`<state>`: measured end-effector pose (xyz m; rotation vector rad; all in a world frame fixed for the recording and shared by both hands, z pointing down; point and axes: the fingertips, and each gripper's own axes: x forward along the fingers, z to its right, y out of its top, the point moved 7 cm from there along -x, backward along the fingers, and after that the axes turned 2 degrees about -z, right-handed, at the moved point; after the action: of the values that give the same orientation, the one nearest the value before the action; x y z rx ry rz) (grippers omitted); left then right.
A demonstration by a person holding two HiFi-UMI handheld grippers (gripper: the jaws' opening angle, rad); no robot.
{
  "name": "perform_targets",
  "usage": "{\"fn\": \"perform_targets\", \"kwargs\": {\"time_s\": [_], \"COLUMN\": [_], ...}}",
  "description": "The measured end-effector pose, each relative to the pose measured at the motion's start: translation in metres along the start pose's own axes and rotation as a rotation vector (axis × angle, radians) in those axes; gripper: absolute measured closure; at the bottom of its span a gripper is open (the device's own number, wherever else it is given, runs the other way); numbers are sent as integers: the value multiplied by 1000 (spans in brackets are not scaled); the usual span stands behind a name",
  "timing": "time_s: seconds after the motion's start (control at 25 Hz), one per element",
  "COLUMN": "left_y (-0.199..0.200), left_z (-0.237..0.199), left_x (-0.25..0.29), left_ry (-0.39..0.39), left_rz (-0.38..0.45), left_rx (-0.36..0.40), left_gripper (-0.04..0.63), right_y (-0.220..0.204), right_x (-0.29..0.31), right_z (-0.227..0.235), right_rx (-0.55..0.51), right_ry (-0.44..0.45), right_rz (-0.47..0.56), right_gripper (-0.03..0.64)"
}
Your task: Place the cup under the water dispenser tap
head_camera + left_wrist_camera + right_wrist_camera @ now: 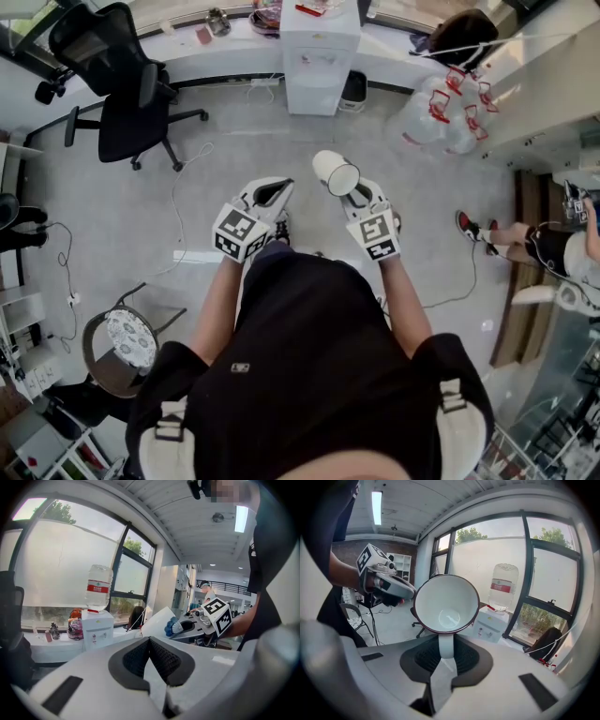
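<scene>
A white cup (336, 172) with a dark rim is held out in front of me, its mouth tipped towards me. My right gripper (354, 195) is shut on the cup's handle (446, 647), and the bowl of the cup (446, 604) fills the right gripper view. My left gripper (275, 190) hangs beside it on the left, shut with nothing between its pads (140, 656). The white water dispenser (319, 56) stands ahead against the far counter, a clear bottle (99, 588) with a red label on top. The cup is well short of the dispenser (491, 624).
A black office chair (122, 94) stands to the left of the dispenser. Several empty water bottles (441, 117) lie to its right. A round stool (127, 342) is at my lower left, a power strip (197, 256) and cables lie on the floor, and a seated person (553, 248) is at the right.
</scene>
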<state>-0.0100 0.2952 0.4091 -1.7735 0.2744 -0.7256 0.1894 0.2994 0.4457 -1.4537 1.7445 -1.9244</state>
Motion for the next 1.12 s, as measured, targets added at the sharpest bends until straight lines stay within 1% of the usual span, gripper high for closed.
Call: {"fn": "perform_targets", "kwargs": {"time_s": [0.48,0.6,0.76,1.12], "left_y": [12,17,16,18], "left_z": [-72,-85,-101,-135], "left_x": [23,30,42,53], "left_ry": [-43,-61,-91,-131], "left_rz": [-33,-34,-58,-54], "left_rx": [-13,-12,-17,-15], "left_gripper": [597,597,597,597], "right_y": [27,31,33,39], "right_x": [58,67,79,107], "right_z": [23,27,35,42], "right_rx": [2,14,26,48], "right_ry": [-15,-23,-39,-64], "right_rz": [-25,-31,-47,-76], "right_gripper": [574,574,574,574]}}
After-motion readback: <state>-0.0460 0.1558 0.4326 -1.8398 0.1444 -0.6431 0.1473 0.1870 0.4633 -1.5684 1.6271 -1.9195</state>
